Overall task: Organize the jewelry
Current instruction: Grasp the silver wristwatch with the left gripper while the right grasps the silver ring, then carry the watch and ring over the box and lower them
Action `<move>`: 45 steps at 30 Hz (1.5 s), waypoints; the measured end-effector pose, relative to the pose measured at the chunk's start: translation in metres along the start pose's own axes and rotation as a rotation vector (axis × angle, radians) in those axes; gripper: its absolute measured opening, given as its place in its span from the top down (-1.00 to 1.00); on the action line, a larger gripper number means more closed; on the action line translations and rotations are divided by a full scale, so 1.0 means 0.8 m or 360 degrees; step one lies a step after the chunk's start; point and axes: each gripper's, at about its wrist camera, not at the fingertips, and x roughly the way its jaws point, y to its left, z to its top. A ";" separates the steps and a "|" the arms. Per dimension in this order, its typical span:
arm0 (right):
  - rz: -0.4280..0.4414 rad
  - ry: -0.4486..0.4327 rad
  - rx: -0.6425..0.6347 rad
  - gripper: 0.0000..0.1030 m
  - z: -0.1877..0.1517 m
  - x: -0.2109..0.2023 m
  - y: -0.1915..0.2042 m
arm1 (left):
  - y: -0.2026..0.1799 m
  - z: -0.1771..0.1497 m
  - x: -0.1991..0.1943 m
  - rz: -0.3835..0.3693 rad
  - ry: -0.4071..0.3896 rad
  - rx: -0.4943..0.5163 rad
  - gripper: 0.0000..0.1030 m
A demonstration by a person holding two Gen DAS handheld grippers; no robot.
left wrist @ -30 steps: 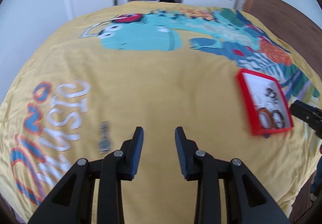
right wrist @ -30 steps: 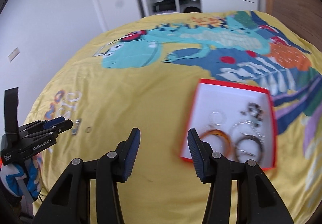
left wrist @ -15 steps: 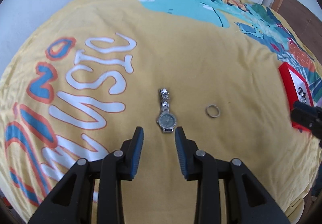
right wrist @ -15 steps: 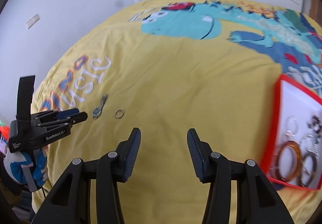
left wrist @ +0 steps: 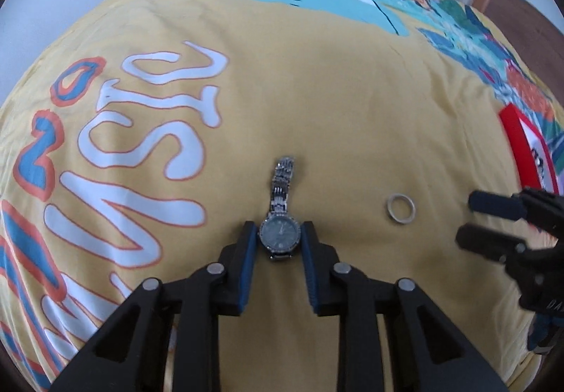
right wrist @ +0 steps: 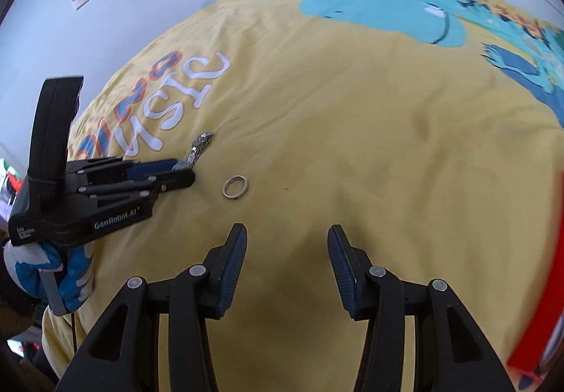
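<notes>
A silver wristwatch [left wrist: 280, 233] with a dark round face lies on the yellow bedspread, its metal band [left wrist: 283, 177] stretching away. My left gripper [left wrist: 278, 233] is open, its blue-padded jaws on either side of the watch face, down at the bedspread. The watch band shows in the right wrist view [right wrist: 199, 147], and the left gripper [right wrist: 176, 171] too. A silver ring [left wrist: 400, 208] lies to the right of the watch; it also shows in the right wrist view [right wrist: 235, 187]. My right gripper [right wrist: 286, 244] is open and empty, above the bedspread short of the ring.
A red jewelry tray [left wrist: 521, 145] with a white inside sits at the right edge of the bed; its red rim [right wrist: 543, 304] shows by my right gripper. The bedspread [left wrist: 317, 92] carries a dinosaur print and large white letters. Wardrobes stand behind the bed.
My left gripper has moved forward and down to straddle the watch face. My right gripper has swung left, away from the tray and towards the ring.
</notes>
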 end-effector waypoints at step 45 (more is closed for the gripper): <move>-0.0287 -0.0283 0.0181 0.61 -0.063 -0.178 -0.066 | -0.146 0.013 -0.118 -0.0201 -0.0217 0.0190 0.55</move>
